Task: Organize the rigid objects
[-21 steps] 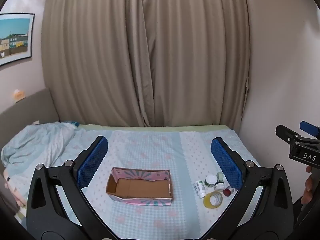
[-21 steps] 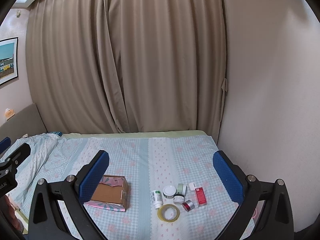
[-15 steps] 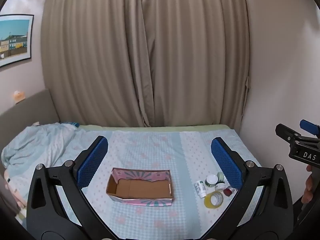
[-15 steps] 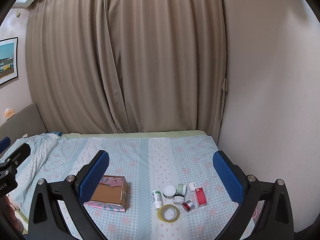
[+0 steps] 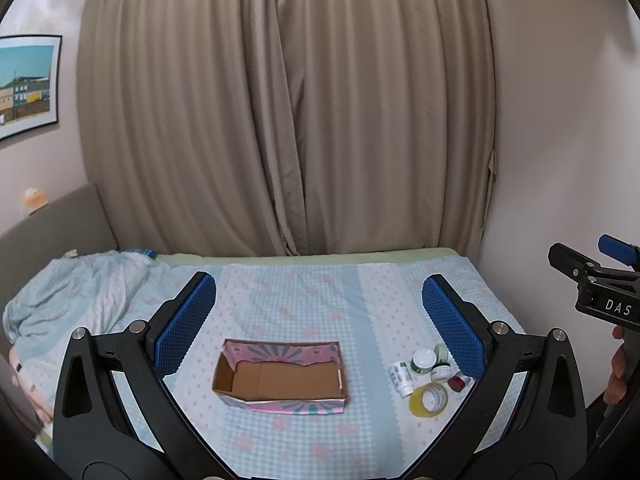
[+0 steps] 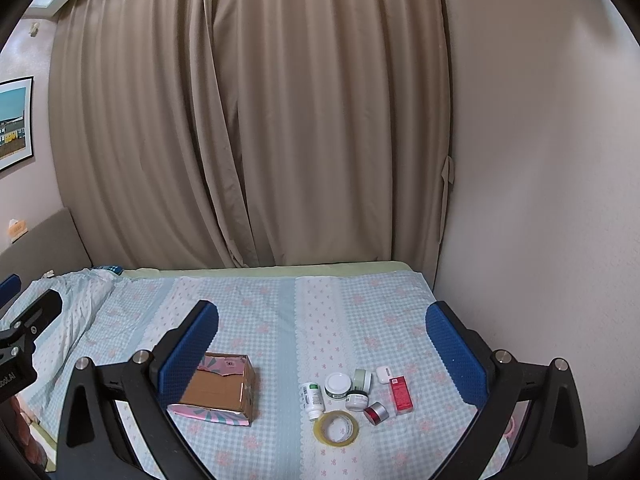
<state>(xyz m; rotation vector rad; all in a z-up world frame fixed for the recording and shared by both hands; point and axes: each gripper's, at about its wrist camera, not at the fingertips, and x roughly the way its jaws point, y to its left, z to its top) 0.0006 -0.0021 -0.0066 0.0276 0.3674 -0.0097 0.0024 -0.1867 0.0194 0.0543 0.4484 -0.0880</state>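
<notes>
An open, empty cardboard box (image 5: 280,378) with pink patterned sides lies on the bed; it also shows in the right wrist view (image 6: 218,390). To its right lies a cluster: a white pill bottle (image 6: 312,400) on its side, a tape roll (image 6: 336,427), a white-lidded jar (image 6: 337,385), a green jar (image 6: 362,379), a small white jar (image 6: 356,400), a red jar (image 6: 376,413), a red box (image 6: 401,394) and a white earbud case (image 6: 384,373). My left gripper (image 5: 319,320) is open, above and short of the box. My right gripper (image 6: 322,344) is open, above and short of the cluster.
The bed (image 6: 280,312) has a light blue checked sheet with pink flowers. A crumpled blanket (image 5: 72,292) lies at the left. Beige curtains (image 5: 280,120) hang behind the bed. A wall (image 6: 540,200) bounds the right side. A headboard (image 5: 48,220) is at the left.
</notes>
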